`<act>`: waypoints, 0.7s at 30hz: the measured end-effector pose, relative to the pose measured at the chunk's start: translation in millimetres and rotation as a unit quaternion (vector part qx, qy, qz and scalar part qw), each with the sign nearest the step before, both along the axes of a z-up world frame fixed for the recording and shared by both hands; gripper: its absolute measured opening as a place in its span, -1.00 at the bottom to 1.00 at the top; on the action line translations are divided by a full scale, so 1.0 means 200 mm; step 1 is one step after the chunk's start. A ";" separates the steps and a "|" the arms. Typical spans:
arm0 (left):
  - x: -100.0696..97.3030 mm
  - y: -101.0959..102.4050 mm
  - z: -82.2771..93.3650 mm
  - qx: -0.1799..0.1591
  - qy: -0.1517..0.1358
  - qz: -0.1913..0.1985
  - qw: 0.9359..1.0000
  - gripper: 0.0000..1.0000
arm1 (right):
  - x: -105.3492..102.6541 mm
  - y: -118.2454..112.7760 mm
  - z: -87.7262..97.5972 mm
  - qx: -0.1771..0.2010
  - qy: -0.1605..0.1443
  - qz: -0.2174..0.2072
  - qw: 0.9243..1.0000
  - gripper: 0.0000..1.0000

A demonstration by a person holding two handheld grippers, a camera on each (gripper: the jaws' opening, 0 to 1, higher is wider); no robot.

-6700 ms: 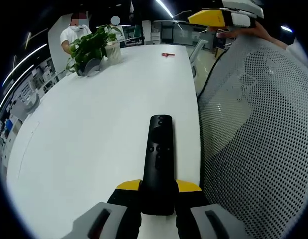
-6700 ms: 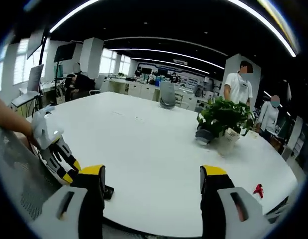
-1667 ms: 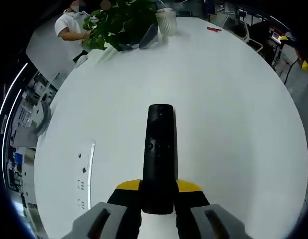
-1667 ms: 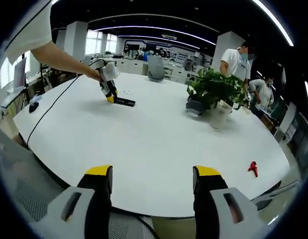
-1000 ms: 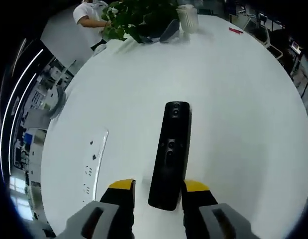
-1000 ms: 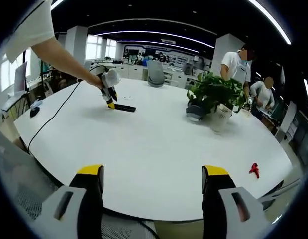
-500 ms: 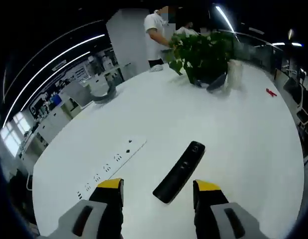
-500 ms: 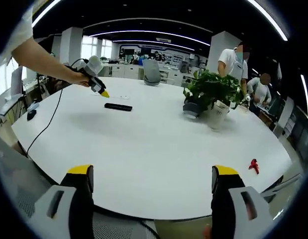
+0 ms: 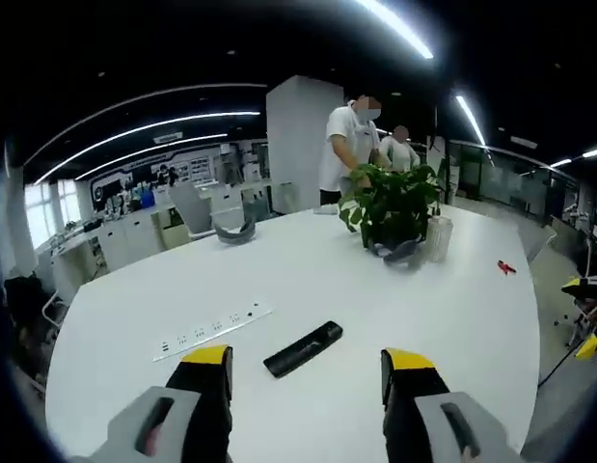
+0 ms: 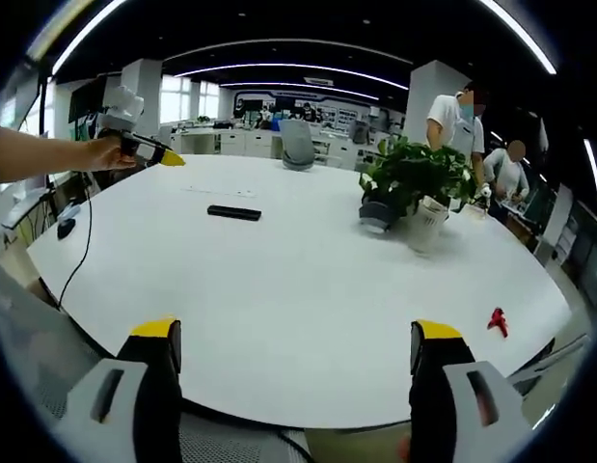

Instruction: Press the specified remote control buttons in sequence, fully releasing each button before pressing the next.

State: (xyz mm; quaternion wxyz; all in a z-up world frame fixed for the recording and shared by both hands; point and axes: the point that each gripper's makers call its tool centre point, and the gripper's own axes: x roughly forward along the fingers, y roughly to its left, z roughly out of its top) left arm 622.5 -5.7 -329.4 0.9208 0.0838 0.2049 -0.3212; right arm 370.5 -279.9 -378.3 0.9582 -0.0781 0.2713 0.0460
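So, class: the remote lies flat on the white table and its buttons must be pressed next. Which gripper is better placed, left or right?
Left, probably. The remote lies just beyond the left gripper; the right gripper sits at the table's far edge.

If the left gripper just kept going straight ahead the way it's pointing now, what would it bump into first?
Probably the black remote control, lying flat on the white table just ahead of the open left gripper. The gripper looks raised above the table, though, so it might pass over it; depth is hard to judge.
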 end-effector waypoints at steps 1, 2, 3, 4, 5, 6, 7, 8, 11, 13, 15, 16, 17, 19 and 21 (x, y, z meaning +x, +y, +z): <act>-0.03 0.01 0.02 -0.005 -0.004 0.006 1.000 0.33 | 0.00 0.00 0.00 0.001 -0.003 0.001 1.000 1.00; -0.05 0.01 0.04 -0.010 -0.007 0.006 1.000 0.34 | 0.00 0.00 0.01 0.001 -0.004 0.001 1.000 1.00; -0.08 0.02 0.06 -0.021 -0.007 0.012 1.000 0.37 | 0.00 0.00 0.01 0.001 -0.006 0.002 1.000 1.00; -0.10 0.02 0.07 -0.029 -0.007 0.013 0.999 0.40 | 0.00 0.00 0.01 0.001 -0.006 0.003 1.000 1.00; -0.12 0.03 0.08 -0.033 -0.007 0.014 0.999 0.41 | 0.00 0.01 0.01 0.000 -0.006 0.003 1.000 1.00; -0.15 0.04 0.10 -0.036 -0.007 0.015 0.999 0.42 | 0.00 0.01 0.01 0.000 -0.006 0.004 1.000 1.00; -0.17 0.05 0.11 -0.039 -0.012 0.021 0.999 0.44 | 0.00 0.01 0.01 0.000 -0.007 0.004 1.000 1.00; -0.18 0.06 0.13 -0.041 -0.015 0.025 0.999 0.48 | 0.00 0.01 0.01 0.000 -0.008 0.005 1.000 1.00; -0.25 0.09 0.17 -0.054 -0.023 0.034 0.998 0.52 | 0.01 0.01 0.02 0.000 -0.011 0.006 1.000 1.00; -0.29 0.10 0.19 -0.059 -0.028 0.036 0.997 0.55 | 0.00 0.01 0.02 -0.002 -0.011 0.007 1.000 1.00; -0.33 0.11 0.20 -0.064 -0.028 0.038 0.997 0.62 | 0.01 0.01 0.02 -0.004 -0.012 0.006 1.000 1.00; -0.35 0.12 0.20 -0.068 -0.028 0.043 0.996 0.65 | 0.01 0.01 0.02 -0.004 -0.014 0.006 1.000 1.00; -0.37 0.13 0.20 -0.072 -0.029 0.046 0.996 0.68 | 0.01 0.01 0.03 -0.003 -0.015 0.006 1.000 1.00; -0.42 0.15 0.20 -0.081 -0.027 0.053 0.995 0.74 | 0.01 0.01 0.03 -0.003 -0.017 0.008 1.000 1.00; -0.46 0.18 0.19 -0.086 -0.025 0.058 0.994 0.85 | 0.00 0.02 0.03 -0.003 -0.018 0.010 1.000 1.00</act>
